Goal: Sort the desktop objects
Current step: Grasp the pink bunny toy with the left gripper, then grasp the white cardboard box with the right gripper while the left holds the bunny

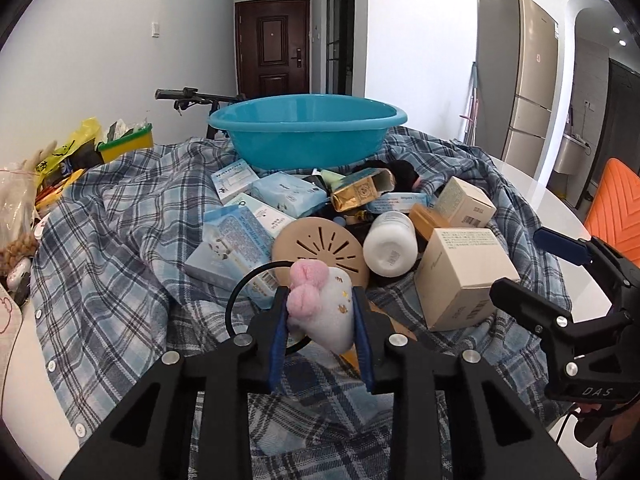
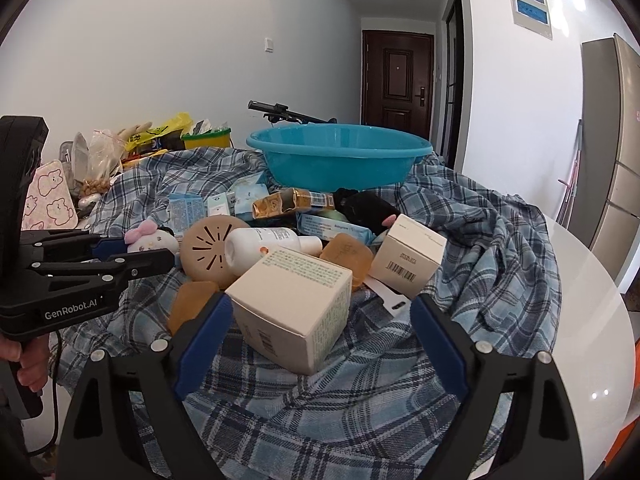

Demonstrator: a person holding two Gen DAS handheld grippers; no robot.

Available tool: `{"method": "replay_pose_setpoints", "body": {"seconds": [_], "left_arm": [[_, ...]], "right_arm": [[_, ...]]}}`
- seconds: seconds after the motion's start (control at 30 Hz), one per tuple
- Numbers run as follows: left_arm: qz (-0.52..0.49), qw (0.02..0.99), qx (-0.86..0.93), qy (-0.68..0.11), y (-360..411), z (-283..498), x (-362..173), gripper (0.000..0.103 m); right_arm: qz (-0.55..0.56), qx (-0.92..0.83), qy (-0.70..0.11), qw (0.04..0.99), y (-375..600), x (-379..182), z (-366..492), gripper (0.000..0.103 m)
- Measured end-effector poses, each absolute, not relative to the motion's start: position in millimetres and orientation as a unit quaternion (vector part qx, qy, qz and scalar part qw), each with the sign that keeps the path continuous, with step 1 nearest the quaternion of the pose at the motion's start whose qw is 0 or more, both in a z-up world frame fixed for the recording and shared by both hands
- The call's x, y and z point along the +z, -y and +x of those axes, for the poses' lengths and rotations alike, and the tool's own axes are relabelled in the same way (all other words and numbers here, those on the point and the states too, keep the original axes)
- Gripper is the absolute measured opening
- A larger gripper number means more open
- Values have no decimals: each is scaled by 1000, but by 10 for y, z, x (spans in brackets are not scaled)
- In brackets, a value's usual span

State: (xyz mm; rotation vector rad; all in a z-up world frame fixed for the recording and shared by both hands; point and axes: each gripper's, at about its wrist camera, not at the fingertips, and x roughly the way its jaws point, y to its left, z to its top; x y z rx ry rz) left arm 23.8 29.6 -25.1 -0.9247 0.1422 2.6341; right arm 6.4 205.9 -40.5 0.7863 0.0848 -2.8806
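I see a small white plush toy (image 1: 326, 314) with a pink bow, upright and pinched at both sides. Behind it lies the pile on plaid cloth: a tan round vented disc (image 1: 320, 248), a white bottle (image 1: 390, 244) on its side, cream cartons (image 1: 460, 276), and blue packets (image 1: 232, 248). A blue basin (image 1: 306, 130) stands beyond them.

The plaid shirt (image 1: 120, 240) spread over the worktop (image 2: 592, 320) is soft woven cloth, rumpled and matt; the worktop itself shows white, smooth and glossy. Behind the shirt the blue basin (image 1: 306, 130) is shiny moulded plastic. On the shirt, the cream box (image 2: 296, 300) is matt printed card, the gold box (image 1: 360, 194) foil-bright, the white bottle (image 1: 390, 246) smooth plastic. The plush toy (image 1: 324, 312) is fuzzy fabric between matt black plastic fingers (image 1: 362, 344) with blue pads.
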Motion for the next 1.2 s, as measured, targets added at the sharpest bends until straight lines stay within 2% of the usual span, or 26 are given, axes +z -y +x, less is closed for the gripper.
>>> {"method": "replay_pose_setpoints", "body": {"seconds": [0.3, 0.53, 0.83, 0.9, 1.0, 1.1, 1.2], "left_arm": [[-322, 156, 933, -43, -205, 247, -262, 31], [-322, 158, 932, -41, -218, 254, -258, 31], [-323, 167, 930, -44, -314, 276, -264, 31], [-324, 169, 930, -45, -333, 278, -271, 31], [-325, 170, 929, -47, -347, 277, -272, 31], [-324, 167, 930, -44, -328, 265, -268, 31], [-324, 163, 931, -39, -297, 257, -268, 31]], "right_arm": [[317, -946, -28, 61, -1879, -544, -245, 90], [313, -949, -31, 32, -2045, -521, -193, 90], [322, -945, -19, 48, -2206, -512, -114, 90], [322, -945, -18, 50, -2163, -511, -155, 91], [325, -943, -33, 57, -2034, -492, -241, 100], [324, -943, -66, 36, -1901, -489, -320, 101], [328, -942, -66, 31, -1874, -507, -387, 101]]}}
